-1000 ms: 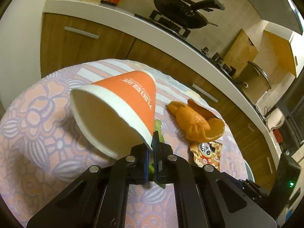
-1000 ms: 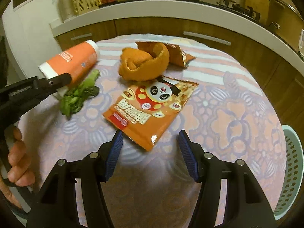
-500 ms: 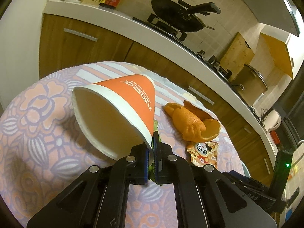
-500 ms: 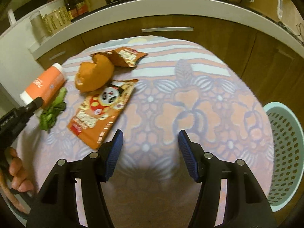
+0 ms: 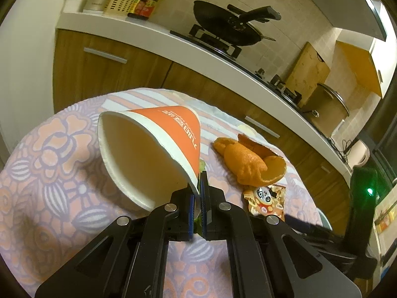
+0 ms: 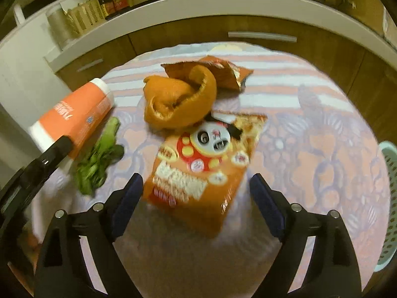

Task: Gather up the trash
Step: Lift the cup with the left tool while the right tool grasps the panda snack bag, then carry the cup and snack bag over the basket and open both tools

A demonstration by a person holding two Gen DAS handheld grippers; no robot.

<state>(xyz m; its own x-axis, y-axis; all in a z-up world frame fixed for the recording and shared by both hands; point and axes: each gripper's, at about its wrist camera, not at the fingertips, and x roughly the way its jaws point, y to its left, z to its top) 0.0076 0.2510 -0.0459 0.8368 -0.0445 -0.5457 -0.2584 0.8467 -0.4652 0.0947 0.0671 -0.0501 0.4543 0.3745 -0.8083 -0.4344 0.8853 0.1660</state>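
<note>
Orange paper cup (image 6: 72, 121) lies tilted at the far left of the table (image 6: 322, 154), its rim pinched by the left claw (image 5: 197, 198), whose jaws are pressed together on the thin wall. The cup looks light and easy to crush, so a grip on the rim is enough, but it may bend there. Just right of it, a green vegetable scrap (image 6: 99, 159) rests on the flowered cloth; it is soft and limp. In the middle is a curled orange peel (image 6: 178, 101), springy and light, touching a crumpled snack wrapper (image 6: 223, 74) behind it. Nearer lies the panda snack bag (image 6: 206, 164), flat, thin and probably slippery; I think an edge or corner is the best place to take it. The right claw (image 6: 197, 201) hovers over its near end, jaws just opened wide, pads not pressing the bag. At the far right, a pale green basket (image 6: 387, 198) stands beside the table.
</note>
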